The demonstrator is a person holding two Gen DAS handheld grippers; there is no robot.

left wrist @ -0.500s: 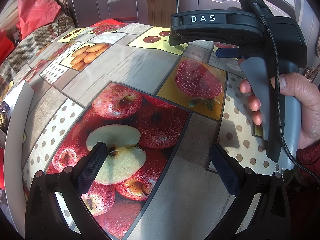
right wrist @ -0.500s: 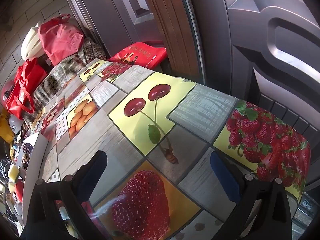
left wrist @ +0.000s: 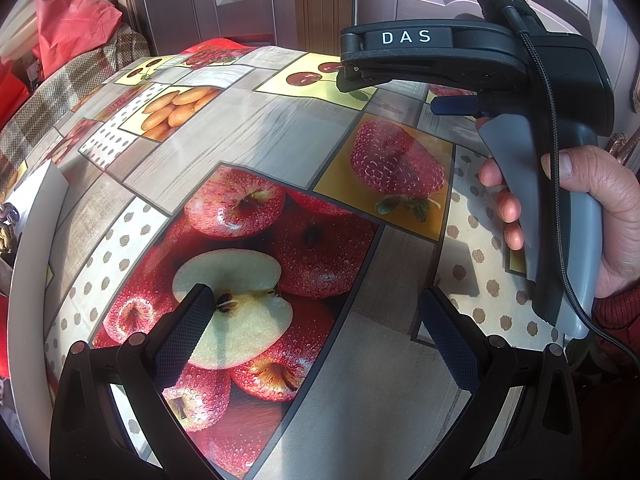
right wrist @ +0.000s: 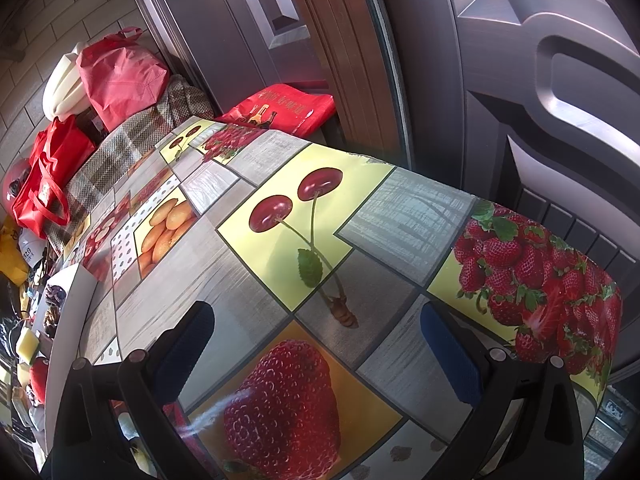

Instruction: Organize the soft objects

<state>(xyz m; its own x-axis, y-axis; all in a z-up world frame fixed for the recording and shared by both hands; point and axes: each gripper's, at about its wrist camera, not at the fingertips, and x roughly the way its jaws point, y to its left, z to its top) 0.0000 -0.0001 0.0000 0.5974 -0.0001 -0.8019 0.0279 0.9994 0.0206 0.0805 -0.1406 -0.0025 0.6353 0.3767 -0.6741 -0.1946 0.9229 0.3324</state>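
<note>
You hold both grippers, left gripper (left wrist: 312, 320) and right gripper (right wrist: 316, 336), wide and empty over the fruit-print tablecloth (left wrist: 248, 144), ready to reach; the soft objects probably sit among the clutter (right wrist: 32, 320) at the blurred left edge.

**My rig, as both wrist cameras show it**

My left gripper (left wrist: 316, 332) has black arms, round silver screws and dark blue textured pads. The right gripper (right wrist: 320, 344) matches it. At two o'clock in the left view its handle is grey and black, lettered "DAS", trailing a black cable, beside a red knitted sleeve (left wrist: 618, 312).
</note>
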